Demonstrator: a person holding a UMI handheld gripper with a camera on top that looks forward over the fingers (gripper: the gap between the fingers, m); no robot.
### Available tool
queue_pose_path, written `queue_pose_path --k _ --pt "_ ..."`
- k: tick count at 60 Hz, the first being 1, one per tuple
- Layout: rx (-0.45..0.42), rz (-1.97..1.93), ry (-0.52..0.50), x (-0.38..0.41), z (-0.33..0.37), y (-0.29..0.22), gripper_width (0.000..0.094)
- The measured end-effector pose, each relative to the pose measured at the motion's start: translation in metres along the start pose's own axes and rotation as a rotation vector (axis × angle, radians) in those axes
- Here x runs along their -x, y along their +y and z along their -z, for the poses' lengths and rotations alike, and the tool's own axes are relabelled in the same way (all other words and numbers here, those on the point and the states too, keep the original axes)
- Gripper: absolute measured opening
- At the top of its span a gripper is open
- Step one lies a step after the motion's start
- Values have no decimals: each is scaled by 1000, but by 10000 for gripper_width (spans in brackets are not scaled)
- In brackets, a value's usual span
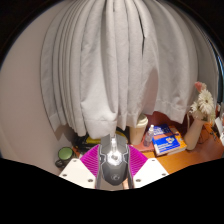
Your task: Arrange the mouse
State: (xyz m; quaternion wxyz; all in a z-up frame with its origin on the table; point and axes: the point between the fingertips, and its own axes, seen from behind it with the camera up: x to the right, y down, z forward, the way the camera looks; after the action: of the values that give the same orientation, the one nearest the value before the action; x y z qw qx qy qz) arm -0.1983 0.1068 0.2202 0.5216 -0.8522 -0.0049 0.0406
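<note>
**Mouse held between pads, raised toward curtain**

Gripper [114,163]: both pink pads [91,160] press on the flanks of the mouse [114,160], no gap seen at either side. Jaws clenched on it. The mouse is grey, with its length running along the fingers and its far end pointing to 12 o'clock. A dark line runs down its middle.

Surroundings: a pale pleated curtain [115,65] fills most of the view beyond the mouse, from 10 o'clock round to 2 o'clock, hanging down to the desk. It is the nearest thing straight ahead.

At 3 o'clock of the mouse, on the wooden desk [205,152]: a blue box [168,142] lying flat and tilted, with a white panel on top. Print is present on it but too small to read. An orange item sits just beside it, partly tucked under; cannot tell what it is.

Farther out at 2 o'clock: flowers [204,103], pale, standing above a vase that is hard to make out.

At 9 o'clock, low: a small green round tin [65,155] with a dark rim, well apart from the fingers.

No brand mark legible on the mouse.
</note>
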Motion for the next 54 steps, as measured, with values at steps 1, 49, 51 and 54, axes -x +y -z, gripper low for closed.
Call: queue_pose_path --k 1,49,51,54 --pt "13 6 -2 7 -6 11 372" --pt "370 49 0 68 -69 215 721" --pt "350 46 -6 67 -63 204 754" --pt "319 45 -5 60 -49 188 771"
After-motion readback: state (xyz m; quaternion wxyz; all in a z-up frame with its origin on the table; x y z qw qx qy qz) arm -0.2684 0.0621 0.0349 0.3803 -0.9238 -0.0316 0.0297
